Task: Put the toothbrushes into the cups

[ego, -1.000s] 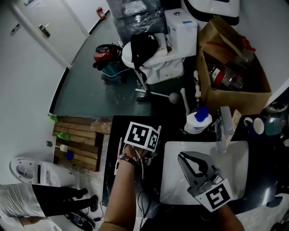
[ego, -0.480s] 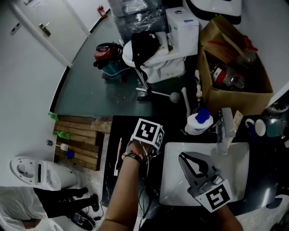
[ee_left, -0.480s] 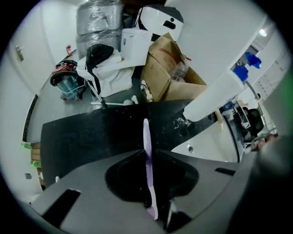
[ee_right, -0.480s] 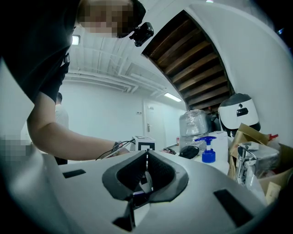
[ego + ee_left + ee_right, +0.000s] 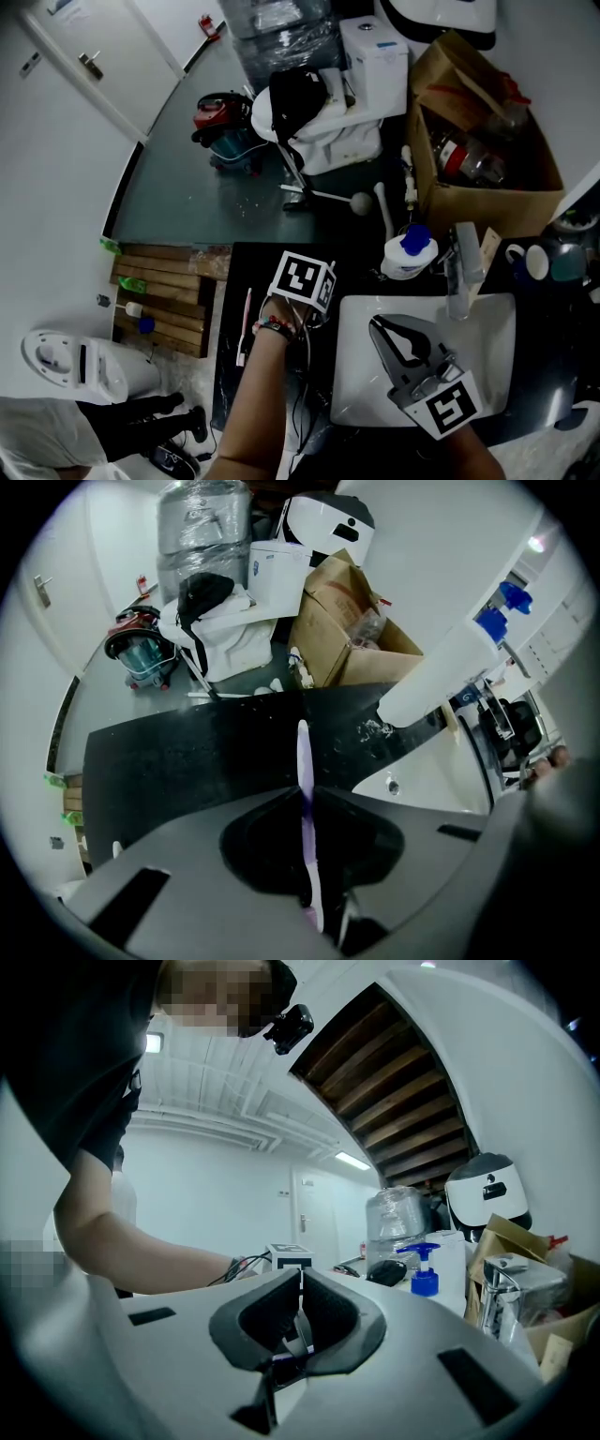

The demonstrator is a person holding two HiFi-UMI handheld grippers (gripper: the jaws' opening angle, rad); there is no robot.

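My left gripper [image 5: 307, 794] is shut on a purple toothbrush [image 5: 303, 757], whose end sticks out past the jaws over the black counter [image 5: 178, 761]. In the head view only that gripper's marker cube [image 5: 303, 281] shows, left of the white sink [image 5: 492, 323]. A pink toothbrush [image 5: 246, 323] lies on the counter beside my left wrist. My right gripper [image 5: 377, 325] hovers over the sink, jaws together with nothing seen between them. Two cups, one white [image 5: 532, 262] and one teal [image 5: 566, 262], stand at the far right behind the sink.
A soap bottle with a blue pump [image 5: 410, 253] and a chrome tap [image 5: 459, 272] stand at the sink's back edge. Behind them is a full cardboard box [image 5: 478, 141]. Beyond the counter's far edge, a floor with buckets and a toilet lies below.
My left gripper has shifted slightly right, away from the pink toothbrush on the counter. The right gripper has stayed over the sink.
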